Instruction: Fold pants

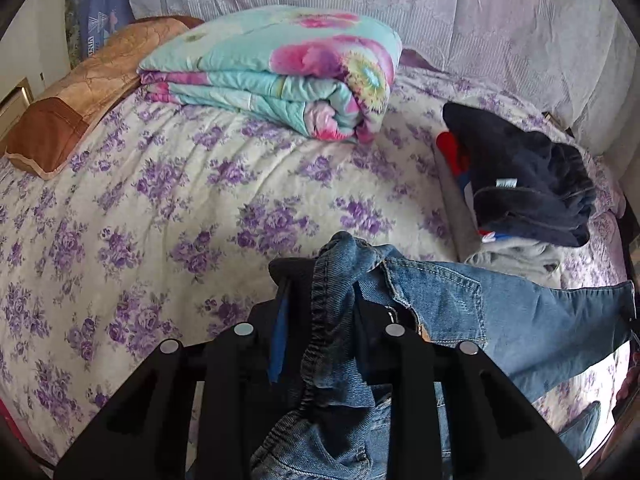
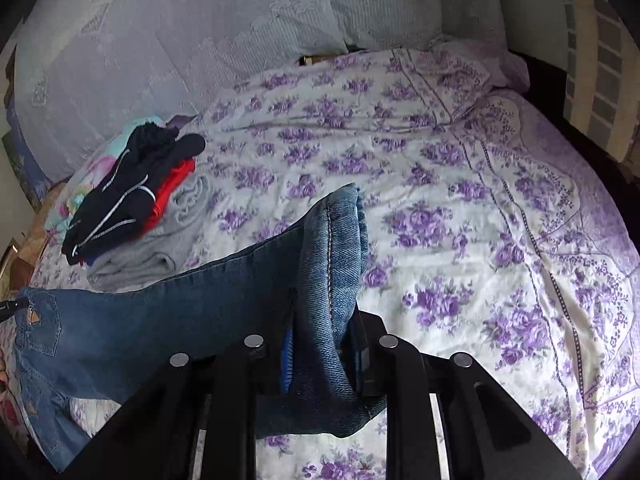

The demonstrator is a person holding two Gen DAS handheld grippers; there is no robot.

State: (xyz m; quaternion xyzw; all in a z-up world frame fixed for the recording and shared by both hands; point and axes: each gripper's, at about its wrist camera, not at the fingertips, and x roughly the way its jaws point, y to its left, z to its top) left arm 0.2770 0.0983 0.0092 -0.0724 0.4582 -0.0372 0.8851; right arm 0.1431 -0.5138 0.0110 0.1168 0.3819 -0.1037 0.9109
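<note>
A pair of blue jeans (image 1: 500, 312) is held up above the bed between my two grippers. My left gripper (image 1: 320, 300) is shut on the jeans' elastic waistband, which bunches between its fingers; the legs stretch off to the right. My right gripper (image 2: 324, 320) is shut on the jeans (image 2: 160, 312) at the leg hem end, with the stitched hem sticking up past its fingertips. The seat and back pocket show at the far left of the right wrist view.
The bed carries a purple-flowered sheet (image 1: 180, 200). A folded turquoise floral quilt (image 1: 280, 76) and a brown pillow (image 1: 80, 96) lie at the head. A stack of folded clothes, dark, red and grey (image 1: 520, 184), also (image 2: 132, 204), lies beyond the jeans. A lace curtain (image 2: 160, 40) hangs behind.
</note>
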